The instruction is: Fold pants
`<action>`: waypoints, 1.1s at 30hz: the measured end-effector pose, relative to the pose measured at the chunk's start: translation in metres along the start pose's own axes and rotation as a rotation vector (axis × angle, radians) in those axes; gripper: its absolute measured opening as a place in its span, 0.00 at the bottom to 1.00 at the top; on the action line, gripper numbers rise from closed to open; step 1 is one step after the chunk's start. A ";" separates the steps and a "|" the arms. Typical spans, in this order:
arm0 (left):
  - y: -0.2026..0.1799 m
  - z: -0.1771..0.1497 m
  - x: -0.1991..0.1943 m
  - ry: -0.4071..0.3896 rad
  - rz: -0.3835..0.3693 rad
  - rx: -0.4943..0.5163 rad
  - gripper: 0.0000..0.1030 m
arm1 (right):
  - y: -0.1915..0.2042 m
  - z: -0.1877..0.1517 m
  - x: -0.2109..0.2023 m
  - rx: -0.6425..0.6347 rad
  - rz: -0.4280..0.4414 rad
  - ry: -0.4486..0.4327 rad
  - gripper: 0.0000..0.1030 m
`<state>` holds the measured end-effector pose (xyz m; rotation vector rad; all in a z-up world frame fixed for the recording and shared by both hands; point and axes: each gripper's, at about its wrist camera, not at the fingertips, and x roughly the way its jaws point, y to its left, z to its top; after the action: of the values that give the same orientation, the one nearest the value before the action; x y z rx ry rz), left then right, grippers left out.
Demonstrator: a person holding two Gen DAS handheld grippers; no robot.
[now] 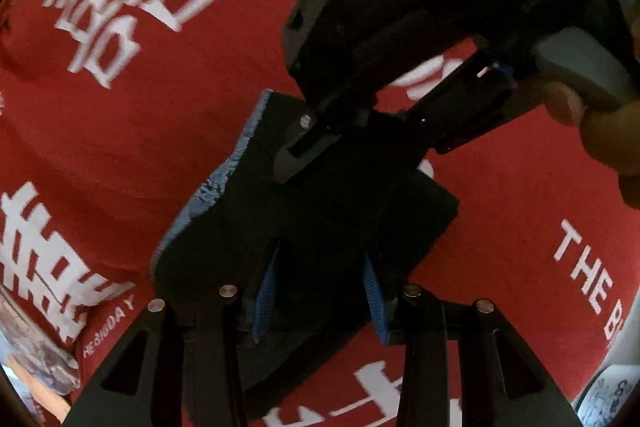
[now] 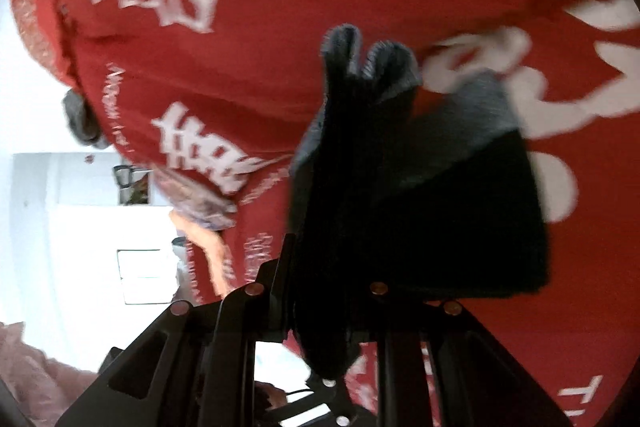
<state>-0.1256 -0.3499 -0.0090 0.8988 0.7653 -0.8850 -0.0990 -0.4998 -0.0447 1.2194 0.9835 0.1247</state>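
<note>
Above the red cloth (image 1: 168, 131), both grippers' jaws pinch the dark pants (image 1: 320, 219).

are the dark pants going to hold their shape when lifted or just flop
Probably flop: the dark pants bunch and drape between the right gripper fingers. They look thick-woven, so likely fairly heavy. The left gripper clamps a folded stack that seems to stay put, so probably not slippery.

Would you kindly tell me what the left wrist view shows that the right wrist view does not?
Only the left wrist view shows the right gripper from outside, a hand on it, and the left gripper with blue pads. Only the right wrist view shows a bright white room beyond the cloth's edge. Both show the dark folded pants gripped over the red cloth with white lettering.
</note>
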 end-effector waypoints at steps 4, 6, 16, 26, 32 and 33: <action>-0.012 0.004 0.018 0.046 -0.010 0.001 0.39 | -0.031 0.000 0.008 0.019 -0.028 0.000 0.19; -0.017 0.004 0.025 0.072 -0.010 0.013 0.42 | -0.040 0.000 0.008 0.027 -0.075 -0.007 0.19; 0.022 -0.003 -0.004 0.084 -0.080 -0.060 0.68 | -0.032 -0.005 0.003 -0.062 -0.410 0.045 0.29; 0.119 -0.027 0.000 0.179 -0.045 -0.319 0.84 | -0.030 -0.017 0.009 -0.029 -0.573 0.020 0.49; 0.156 -0.057 0.033 0.314 -0.063 -0.454 0.84 | -0.032 -0.018 0.008 0.001 -0.629 0.009 0.59; 0.159 -0.061 0.036 0.330 -0.068 -0.473 0.84 | -0.034 -0.018 0.008 0.016 -0.639 0.007 0.62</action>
<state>0.0193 -0.2529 -0.0135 0.6026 1.2369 -0.5792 -0.1200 -0.4958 -0.0768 0.8683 1.3356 -0.3818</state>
